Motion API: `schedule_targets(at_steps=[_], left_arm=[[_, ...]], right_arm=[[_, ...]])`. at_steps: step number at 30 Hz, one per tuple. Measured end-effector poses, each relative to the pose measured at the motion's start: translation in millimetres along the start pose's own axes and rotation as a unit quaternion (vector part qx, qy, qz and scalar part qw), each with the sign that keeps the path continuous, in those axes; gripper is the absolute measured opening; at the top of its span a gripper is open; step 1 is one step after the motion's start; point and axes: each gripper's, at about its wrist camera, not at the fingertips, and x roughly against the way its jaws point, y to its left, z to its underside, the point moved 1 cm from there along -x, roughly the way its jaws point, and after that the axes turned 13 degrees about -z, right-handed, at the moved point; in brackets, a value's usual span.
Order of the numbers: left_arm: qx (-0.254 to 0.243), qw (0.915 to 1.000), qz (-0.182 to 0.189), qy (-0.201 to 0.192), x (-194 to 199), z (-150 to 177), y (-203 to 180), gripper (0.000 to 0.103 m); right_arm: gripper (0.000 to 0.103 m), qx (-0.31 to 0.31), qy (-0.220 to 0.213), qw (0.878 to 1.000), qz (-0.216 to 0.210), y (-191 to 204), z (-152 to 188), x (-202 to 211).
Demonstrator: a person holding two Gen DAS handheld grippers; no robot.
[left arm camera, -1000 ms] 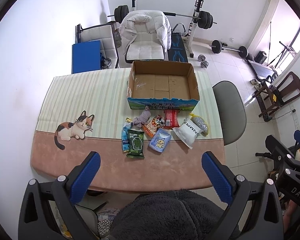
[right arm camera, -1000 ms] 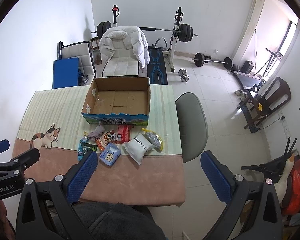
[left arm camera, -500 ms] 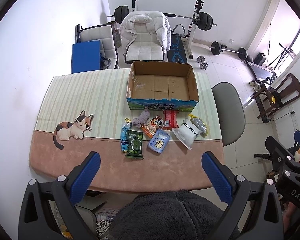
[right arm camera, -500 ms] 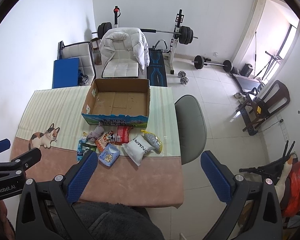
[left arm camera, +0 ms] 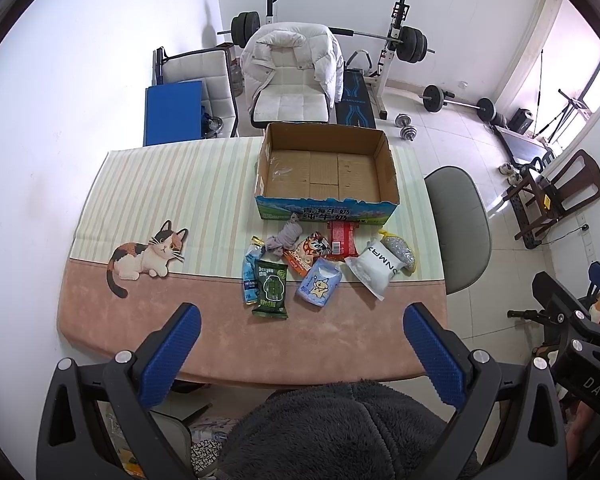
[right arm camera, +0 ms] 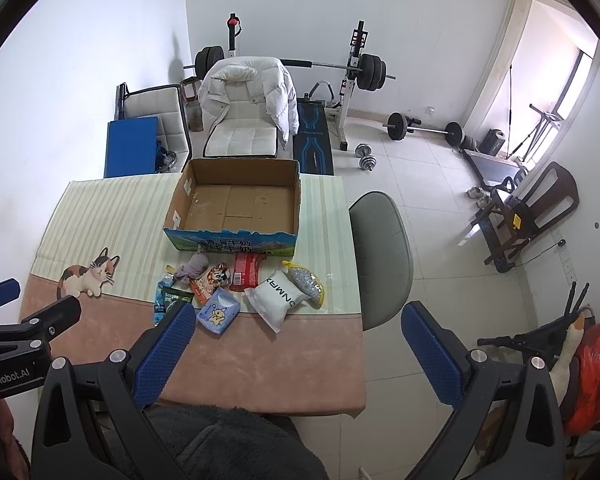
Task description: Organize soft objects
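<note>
Scattered just in front of the open brown cardboard box [left arm camera: 326, 172] on the striped, cat-printed tablecloth [left arm camera: 156, 184]: soft packets, among them a dark green pouch [left arm camera: 271, 289] lying lengthwise toward the camera and a white pillow-like bag [left arm camera: 374, 270] angled diagonally. Behind, a weight bench [left arm camera: 384, 60]. Held high above, left gripper [left arm camera: 300, 354] and right gripper [right arm camera: 296, 354], blue fingers spread wide, empty.

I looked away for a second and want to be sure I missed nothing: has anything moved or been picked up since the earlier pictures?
Hardly anything. Both cameras drifted slightly, so the table sits marginally differently in frame. The left hand-held gripper and the right hand-held gripper stay open and empty above the near table edge. The packets, such as the green packet and white pouch, still lie before the empty cardboard box.
</note>
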Motion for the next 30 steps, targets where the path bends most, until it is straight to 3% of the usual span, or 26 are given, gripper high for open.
schedule_targets(at_steps=[30], left_arm=[[0.003, 1.0000, 0.003, -0.005, -0.2, 0.8, 1.3, 0.103]], right_arm=[[0.103, -0.010, 0.007, 1.000, -0.007, 0.2, -1.6, -5.1]])
